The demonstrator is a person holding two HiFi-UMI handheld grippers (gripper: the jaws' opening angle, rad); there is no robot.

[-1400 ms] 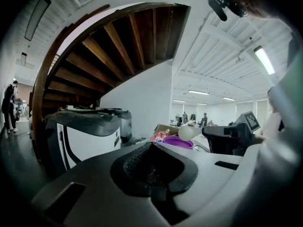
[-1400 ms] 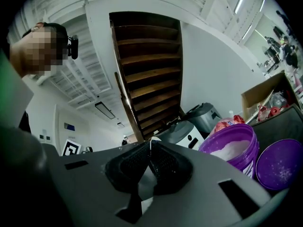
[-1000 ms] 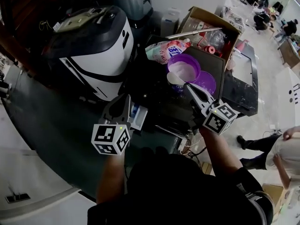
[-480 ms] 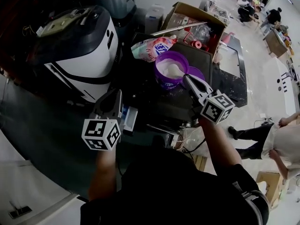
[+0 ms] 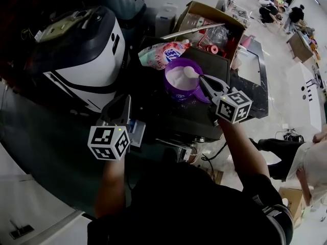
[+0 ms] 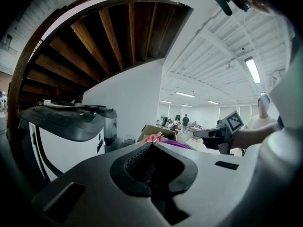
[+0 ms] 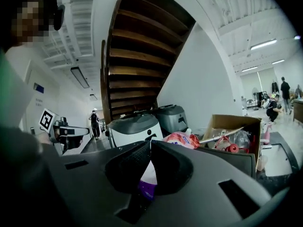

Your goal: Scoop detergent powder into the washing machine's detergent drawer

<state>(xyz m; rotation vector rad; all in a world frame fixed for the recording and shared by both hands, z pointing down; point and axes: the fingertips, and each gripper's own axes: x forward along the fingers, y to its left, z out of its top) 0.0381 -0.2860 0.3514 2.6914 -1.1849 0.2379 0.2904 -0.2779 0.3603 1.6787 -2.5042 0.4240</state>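
A purple tub [image 5: 176,86] of white detergent powder stands on the dark washing machine top [image 5: 179,117]. My right gripper [image 5: 201,78] is shut on the handle of a white scoop [image 5: 190,72], whose bowl sits over the powder near the tub's right rim. In the right gripper view the scoop handle [image 7: 148,173] shows white between the shut jaws of the right gripper [image 7: 149,145]. The open detergent drawer [image 5: 137,132] shows at the machine's front left, beside my left gripper [image 5: 126,101]. In its own view the left gripper [image 6: 151,144] is shut with nothing in it.
A pink detergent bag [image 5: 162,52] lies behind the tub. An open cardboard box [image 5: 212,24] full of items stands at the back right. A large white and black appliance [image 5: 84,55] stands to the left. A person's legs [image 5: 286,152] show at the right.
My right gripper has carried the scoop from the tub's near rim further in over the powder. The left gripper has stayed by the drawer.
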